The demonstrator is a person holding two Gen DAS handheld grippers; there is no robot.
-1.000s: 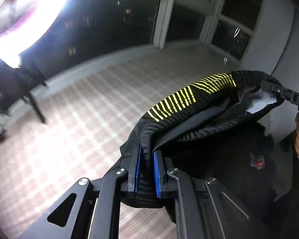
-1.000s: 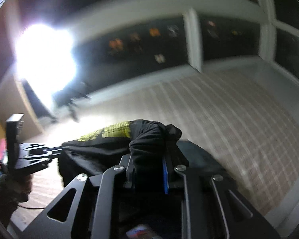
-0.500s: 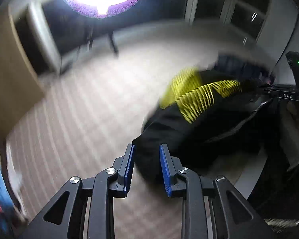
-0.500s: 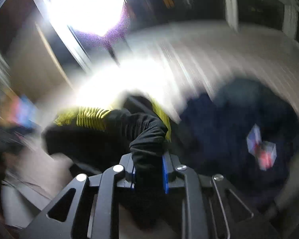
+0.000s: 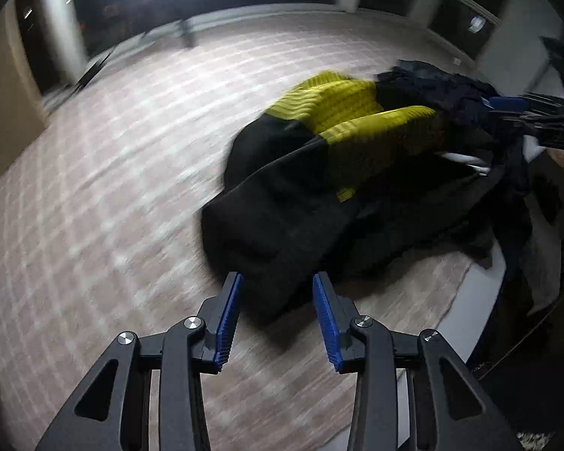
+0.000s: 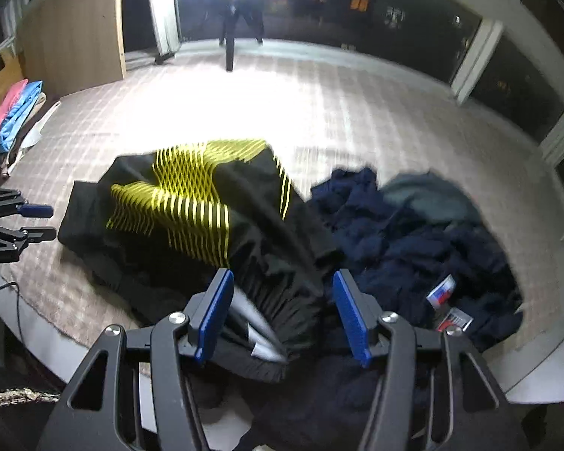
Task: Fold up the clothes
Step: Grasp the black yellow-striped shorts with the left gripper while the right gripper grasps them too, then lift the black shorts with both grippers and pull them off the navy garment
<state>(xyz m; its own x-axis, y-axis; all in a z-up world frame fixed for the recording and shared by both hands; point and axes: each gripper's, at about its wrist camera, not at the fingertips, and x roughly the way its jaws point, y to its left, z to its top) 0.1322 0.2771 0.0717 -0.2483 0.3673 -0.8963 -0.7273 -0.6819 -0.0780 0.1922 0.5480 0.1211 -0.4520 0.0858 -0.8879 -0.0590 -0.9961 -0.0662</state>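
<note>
Checked surface (image 6: 357, 120) under bright lamp, black-yellow garment (image 6: 191, 210) dropped flat, navy pile (image 6: 413, 240) beside it, my left tool (image 5: 276, 314) and right tool (image 6: 282, 310) both released.

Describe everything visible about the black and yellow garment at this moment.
The black and yellow garment lies crumpled on the checked cloth surface, mostly black thin sporty fabric with bright yellow wavy stripes across its middle. A gathered waistband end with pale lining points toward the right claw, whose jaws stand open around it without pinching. The left claw is open just short of its black end. Its right edge meets the dark navy clothes pile.
</note>
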